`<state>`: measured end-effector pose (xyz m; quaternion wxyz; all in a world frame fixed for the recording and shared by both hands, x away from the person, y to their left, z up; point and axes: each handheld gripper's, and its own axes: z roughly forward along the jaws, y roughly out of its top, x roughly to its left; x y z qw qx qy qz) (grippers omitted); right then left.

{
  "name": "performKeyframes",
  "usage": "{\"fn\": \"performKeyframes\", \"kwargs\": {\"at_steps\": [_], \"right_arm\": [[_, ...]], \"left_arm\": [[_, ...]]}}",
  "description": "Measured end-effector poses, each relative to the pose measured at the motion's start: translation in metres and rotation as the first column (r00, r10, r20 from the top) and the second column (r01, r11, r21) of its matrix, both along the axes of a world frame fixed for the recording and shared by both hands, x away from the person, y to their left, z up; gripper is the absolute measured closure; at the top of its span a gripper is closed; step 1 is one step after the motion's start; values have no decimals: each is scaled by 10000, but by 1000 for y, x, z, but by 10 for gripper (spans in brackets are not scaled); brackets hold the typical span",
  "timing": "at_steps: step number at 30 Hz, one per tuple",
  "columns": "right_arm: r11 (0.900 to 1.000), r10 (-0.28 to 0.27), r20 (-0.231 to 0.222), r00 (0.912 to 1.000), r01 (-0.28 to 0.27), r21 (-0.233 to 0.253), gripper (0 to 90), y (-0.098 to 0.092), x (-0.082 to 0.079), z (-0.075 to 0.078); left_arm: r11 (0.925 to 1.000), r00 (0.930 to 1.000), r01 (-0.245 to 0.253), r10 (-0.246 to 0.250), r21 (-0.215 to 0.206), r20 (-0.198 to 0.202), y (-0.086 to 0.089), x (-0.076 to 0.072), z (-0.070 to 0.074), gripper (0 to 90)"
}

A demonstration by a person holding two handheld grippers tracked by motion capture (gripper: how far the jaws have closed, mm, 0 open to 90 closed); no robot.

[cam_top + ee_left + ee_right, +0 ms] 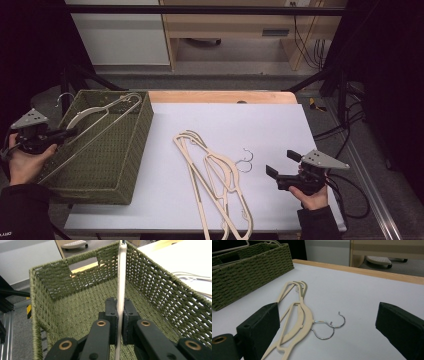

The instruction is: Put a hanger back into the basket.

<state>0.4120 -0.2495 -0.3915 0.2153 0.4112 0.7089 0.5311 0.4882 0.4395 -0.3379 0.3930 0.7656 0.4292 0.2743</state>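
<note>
Left gripper [120,322] jaws clamped on hanger [121,277] bar, hanger lying across basket [135,150]. Right gripper [282,164] jaws wide apart, right of basket, near two hangers [220,175] on table. Hanger likely light, stiff, thin, slippery; best gripped mid-bar.

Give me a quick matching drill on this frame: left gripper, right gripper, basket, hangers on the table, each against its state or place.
Things:
1. left gripper
2. right gripper
3. woven basket
4. loose hangers

States or places:
A. flat on the white tabletop, metal hooks side by side
B. open, holding nothing, above the table's right part
C. olive green, at the table's left edge
D. shut on a pale hanger over the basket

Pairs: 1-D, 2-B, 3-C, 4-A
</note>
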Motion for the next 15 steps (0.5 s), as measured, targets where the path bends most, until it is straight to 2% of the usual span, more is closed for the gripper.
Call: {"fn": "performKeyframes", "kwargs": {"at_steps": [3, 5, 6, 7, 10, 12, 14, 15], "right_arm": [[10000, 1, -33, 10000, -1, -27, 61, 1, 0, 0], [10000, 33, -46, 10000, -33, -7, 61, 1, 0, 0], [10000, 4, -31, 10000, -4, -19, 61, 1, 0, 0], [10000, 5, -17, 10000, -6, -24, 61, 1, 0, 0], [10000, 14, -27, 10000, -15, -23, 62, 1, 0, 0], [10000, 50, -31, 10000, -50, -21, 61, 1, 0, -1], [10000, 36, -44, 10000, -36, -44, 62, 2, 0, -1], [10000, 56, -42, 10000, -56, -67, 61, 2, 1, -1]], "left_arm": [[9999, 9998, 115, -114, 78, -149, -3, 1, -8, 851], [10000, 9993, -28, 30, 46, -383, -6, 4, -16, 851], [10000, 9993, -28, 30, 46, -383, -6, 4, -16, 852], [10000, 9985, -60, 60, 7, -548, -7, 5, -23, 852], [10000, 9974, 15, -13, 20, -721, -11, 5, -33, 850], [9999, 9970, 55, -47, 103, -779, -13, 5, -36, 848], [9995, 9948, 141, -112, 281, -1012, -18, 6, -39, 846], [9977, 9917, 331, -255, 593, -1259, -24, 6, -41, 842]]}}
